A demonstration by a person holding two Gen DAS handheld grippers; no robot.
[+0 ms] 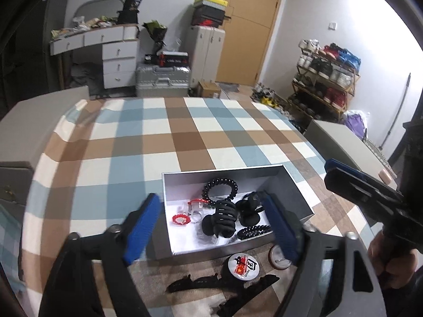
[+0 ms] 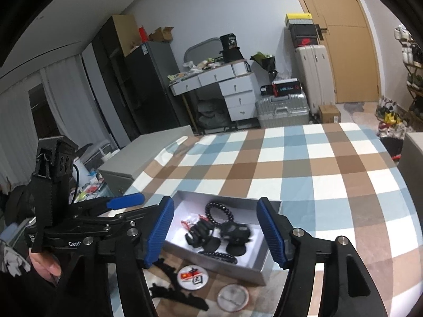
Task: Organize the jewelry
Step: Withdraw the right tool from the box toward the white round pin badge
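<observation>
- L gripper: fingers wide apart, nothing between them, hovering above near edge of box. Prob lined up for next pick.
- R gripper: fingers also wide, empty, hangs over box from near side; in left wrist view it sits off to the right, apart from box.
- Loose bits on cloth just near of box: flag badge, 2nd badge lying back-up w/ pin showing, black flat clip w/ toothed edge. Likely what's left to sort.
- Box open, no lid seen, on checked cloth, near-centre. Holds black coil ring at far side, claw clip mid, 2nd black clip right of it, small coil band at near wall, red/clear pieces on left.
- Judgement: most items in already; badges + flat clip sit closest to grippers, so easy next grabs. Flat badge may be hard to pinch off cloth.
</observation>
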